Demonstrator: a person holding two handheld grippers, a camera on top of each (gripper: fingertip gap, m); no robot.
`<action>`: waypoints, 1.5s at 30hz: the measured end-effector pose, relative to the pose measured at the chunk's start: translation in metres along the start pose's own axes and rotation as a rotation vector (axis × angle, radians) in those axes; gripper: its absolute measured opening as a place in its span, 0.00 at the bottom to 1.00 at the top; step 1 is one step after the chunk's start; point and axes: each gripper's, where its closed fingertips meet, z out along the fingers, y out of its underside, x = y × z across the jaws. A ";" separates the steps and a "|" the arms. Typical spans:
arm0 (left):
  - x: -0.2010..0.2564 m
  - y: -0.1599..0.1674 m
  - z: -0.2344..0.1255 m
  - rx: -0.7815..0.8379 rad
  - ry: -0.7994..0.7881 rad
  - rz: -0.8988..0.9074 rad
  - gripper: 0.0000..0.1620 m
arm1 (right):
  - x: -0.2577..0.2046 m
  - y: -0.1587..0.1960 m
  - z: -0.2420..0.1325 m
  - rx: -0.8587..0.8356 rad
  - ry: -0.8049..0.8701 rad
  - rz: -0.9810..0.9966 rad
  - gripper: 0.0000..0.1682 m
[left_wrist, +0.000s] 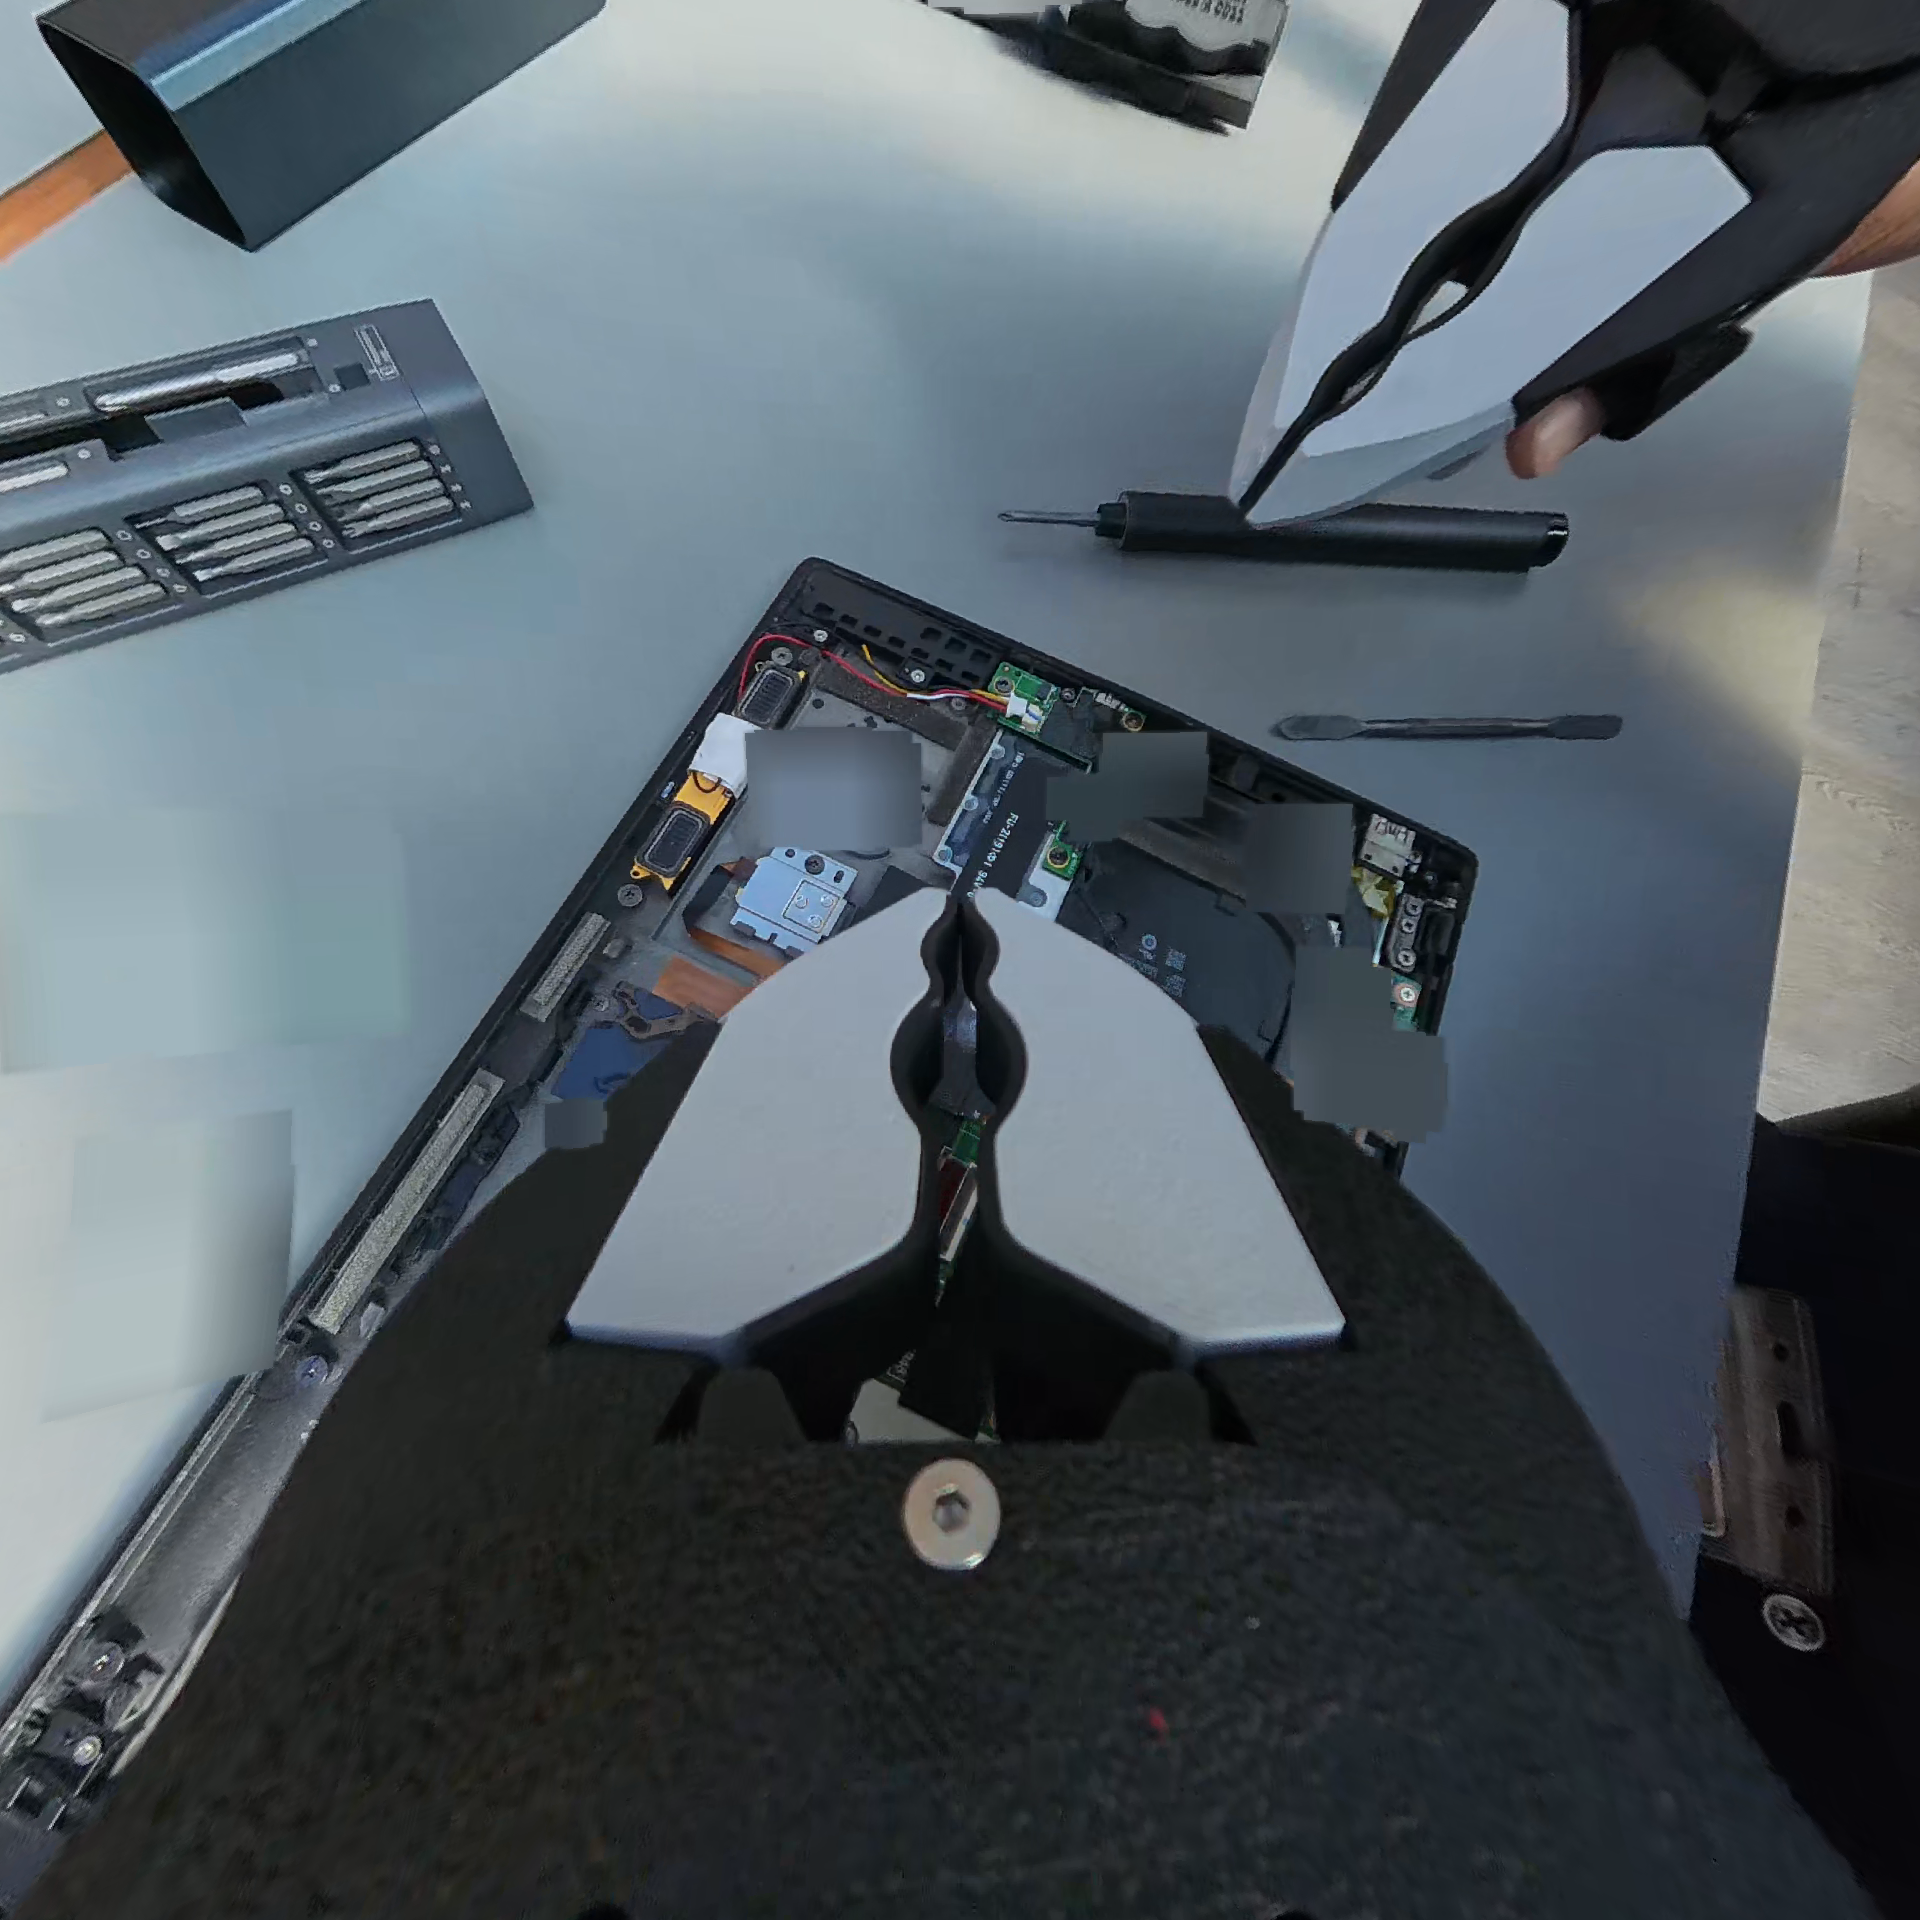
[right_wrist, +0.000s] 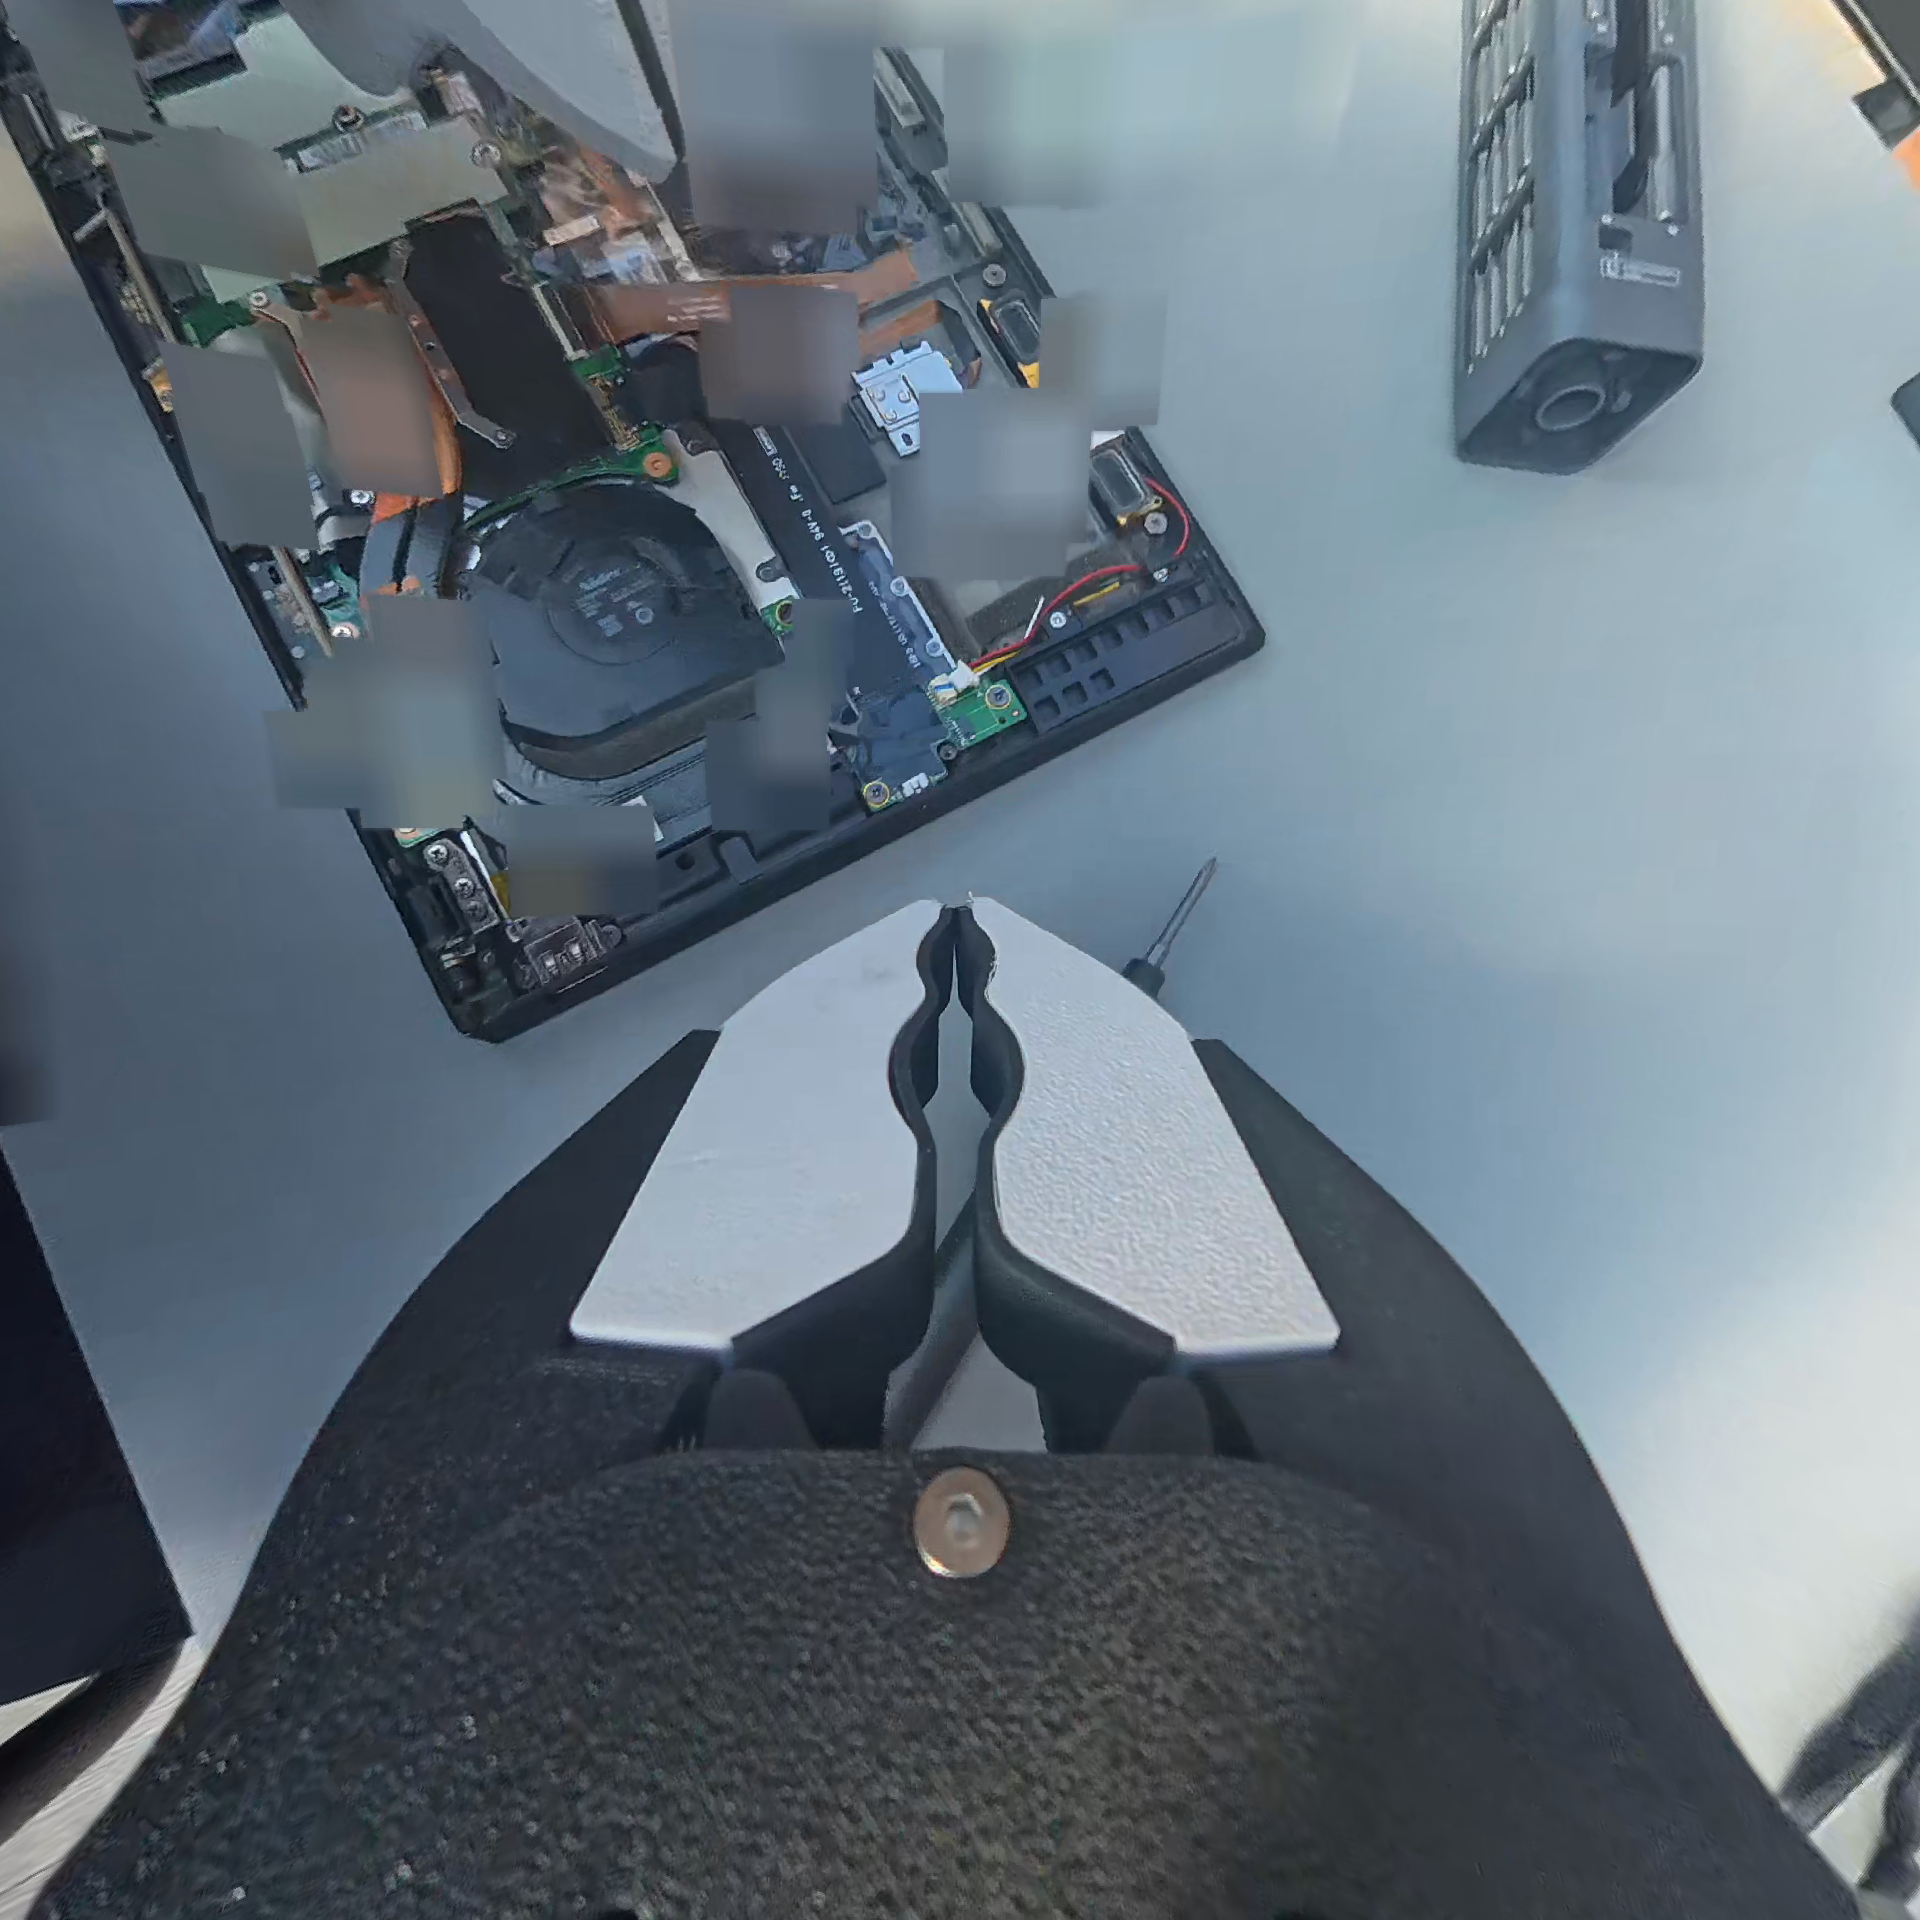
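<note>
Two grippers work around an opened black laptop chassis (left_wrist: 582, 966) with its circuit boards, round black fan and red and yellow wires exposed, lying on the pale grey tabletop (left_wrist: 727, 343). The left gripper (left_wrist: 958, 914) hangs directly over the chassis, its grey fingers (left_wrist: 790, 1122) drawn together at the tips; a thin dark strip shows in the gap behind them, but whether it is gripped I cannot tell. The right gripper (right_wrist: 966, 914) sits just beyond the chassis's far edge, its fingers nearly closed, tips down on a slim black screwdriver (left_wrist: 1340, 535) lying flat on the tabletop beside the chassis. A flat black pry tool (left_wrist: 1449, 727) lies between that screwdriver and the chassis. Well away from the chassis, on the left gripper's side, rests a dark grey tray of silver screwdriver bits (left_wrist: 239, 488), and beyond it a hollow dark blue-grey sleeve (left_wrist: 312, 104) lies on its side.
</note>
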 end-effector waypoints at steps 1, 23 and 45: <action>-0.001 -0.001 0.002 -0.001 -0.005 0.001 0.00 | -0.004 0.007 -0.003 -0.015 0.005 0.018 0.00; 0.009 -0.009 0.061 -0.111 0.036 0.071 0.00 | 0.003 -0.026 0.020 0.045 -0.001 -0.249 0.00; -0.003 -0.008 0.086 -0.201 -0.002 0.046 0.01 | 0.003 -0.027 0.060 0.045 -0.247 -0.413 0.07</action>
